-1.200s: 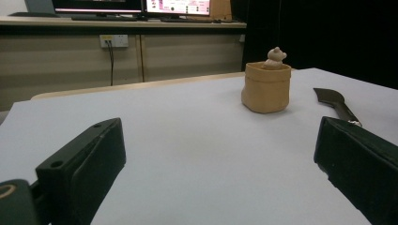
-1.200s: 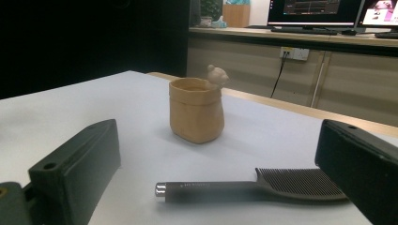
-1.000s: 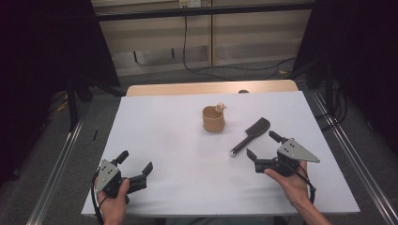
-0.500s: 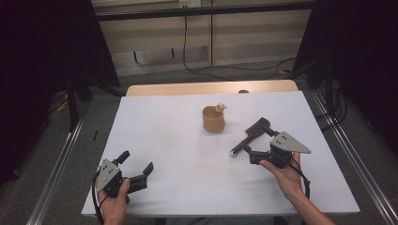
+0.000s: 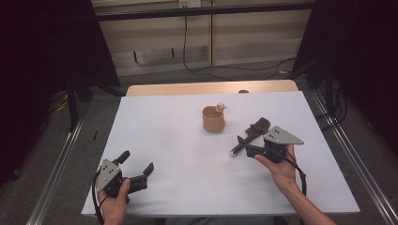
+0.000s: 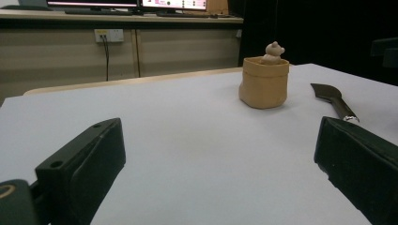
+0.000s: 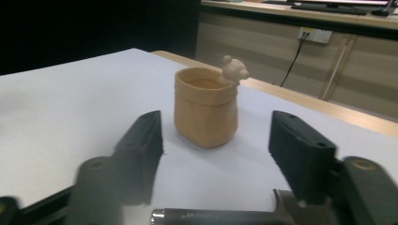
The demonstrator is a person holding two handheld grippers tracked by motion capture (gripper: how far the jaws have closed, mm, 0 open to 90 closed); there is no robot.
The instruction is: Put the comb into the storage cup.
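A tan cup (image 5: 213,119) with a small bear figure (image 5: 219,107) on its rim stands mid-table. To its right lies a black flat tool (image 5: 257,128) with a silver handle end (image 5: 233,152). My right gripper (image 5: 245,144) sits over the tool's handle; its jaws have just been closing and still stand apart. In the right gripper view the handle (image 7: 220,216) lies crosswise low between the jaws of my right gripper (image 7: 220,136), and the pads press on nothing, with the cup (image 7: 205,110) ahead. My left gripper (image 5: 138,161) rests open at the front left, nothing between its jaws.
The white tabletop (image 5: 169,126) has bare room across its left half and centre. A wooden strip (image 5: 187,89) borders the far edge. Metal rails (image 5: 56,173) run along both sides. In the left gripper view the cup (image 6: 263,82) and tool (image 6: 331,96) lie ahead to the right.
My right gripper has moved left and away from the person, onto the tool's handle, and its jaws have narrowed. The left gripper, cup and tool have stayed put.
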